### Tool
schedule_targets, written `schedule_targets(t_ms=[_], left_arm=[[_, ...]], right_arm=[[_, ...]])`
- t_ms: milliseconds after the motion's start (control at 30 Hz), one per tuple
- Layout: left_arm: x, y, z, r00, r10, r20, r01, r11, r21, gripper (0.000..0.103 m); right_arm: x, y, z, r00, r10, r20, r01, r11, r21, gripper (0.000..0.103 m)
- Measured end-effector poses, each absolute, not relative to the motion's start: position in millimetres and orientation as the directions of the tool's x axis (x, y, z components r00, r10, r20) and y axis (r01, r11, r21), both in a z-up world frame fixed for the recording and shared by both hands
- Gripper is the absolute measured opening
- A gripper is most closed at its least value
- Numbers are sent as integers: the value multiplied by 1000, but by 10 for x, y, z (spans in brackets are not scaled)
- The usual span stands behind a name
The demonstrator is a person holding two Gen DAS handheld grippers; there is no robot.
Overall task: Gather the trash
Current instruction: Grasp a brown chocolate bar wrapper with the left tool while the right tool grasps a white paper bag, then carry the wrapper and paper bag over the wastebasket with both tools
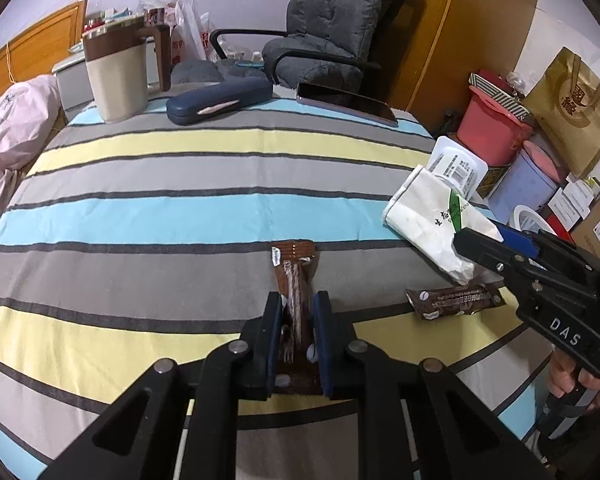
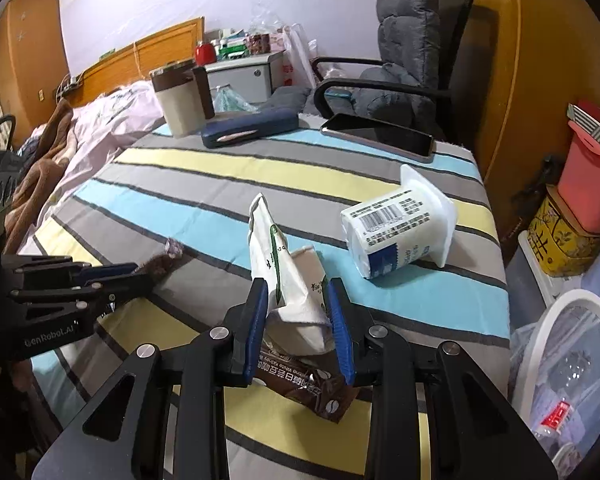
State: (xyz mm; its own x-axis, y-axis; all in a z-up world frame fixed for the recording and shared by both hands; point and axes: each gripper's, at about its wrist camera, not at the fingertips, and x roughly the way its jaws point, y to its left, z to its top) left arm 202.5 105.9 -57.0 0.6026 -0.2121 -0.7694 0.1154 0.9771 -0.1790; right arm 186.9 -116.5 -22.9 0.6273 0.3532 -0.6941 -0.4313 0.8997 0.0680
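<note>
My left gripper (image 1: 297,312) is shut on a brown snack wrapper (image 1: 294,276) that lies on the striped tablecloth (image 1: 204,184). My right gripper (image 2: 298,300) is shut on a crumpled white paper bag (image 2: 284,276) with green print, held just above the cloth; the bag also shows in the left wrist view (image 1: 432,220). A second brown wrapper (image 1: 454,300) lies flat beside it, under the right gripper in the right wrist view (image 2: 312,390). A white yogurt cup (image 2: 396,232) lies on its side at the right of the table.
A beige lidded mug (image 1: 114,76), a dark blue case (image 1: 218,102) and a phone (image 1: 348,104) sit along the far edge. A grey chair (image 1: 324,28) stands behind. A white-rimmed bin with a plastic liner (image 2: 568,364) stands on the floor at the right, near red and gold containers.
</note>
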Motion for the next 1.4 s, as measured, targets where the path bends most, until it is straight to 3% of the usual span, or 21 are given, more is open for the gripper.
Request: schedule_targets(t_ms=[400,567,633,733,767,967,1100,1400], left_arm=[[2045,1049,-619,586,-170,-792,79,985,-153,19],[2069,1044,-636,585,-189,-788,81,981,-176,33],[2082,1022,-641,588,-193,-786,91,981,-173,34],[2075,989,-637,587,-186,-788,105,982,-154,30],[2070,986,-635,589,-188,-786,107,982,-155,16],[2010,956,-581,607,-186,-773,118,983,-143,16],[1961,947,-489,627,-191,-755,123,982,-145,16],[1825,762,-284,658,-218,-720,164,976,-145,16]], right_arm=[[1786,-1172,-240,635,338,-695,-414,908,64,28],[1808,-1141,-260,623,339,-705,-429,902,55,29],[1836,-1129,-286,615,337,-713,-429,902,57,29],[1825,-1117,-306,609,335,-719,-438,898,47,29],[1815,-1108,-307,611,327,-720,-437,899,38,29],[1707,-1038,-270,638,294,-711,-440,898,-24,25],[1694,-1110,-214,653,304,-694,-425,905,-3,19],[1560,-1285,-95,692,328,-643,-391,919,48,19]])
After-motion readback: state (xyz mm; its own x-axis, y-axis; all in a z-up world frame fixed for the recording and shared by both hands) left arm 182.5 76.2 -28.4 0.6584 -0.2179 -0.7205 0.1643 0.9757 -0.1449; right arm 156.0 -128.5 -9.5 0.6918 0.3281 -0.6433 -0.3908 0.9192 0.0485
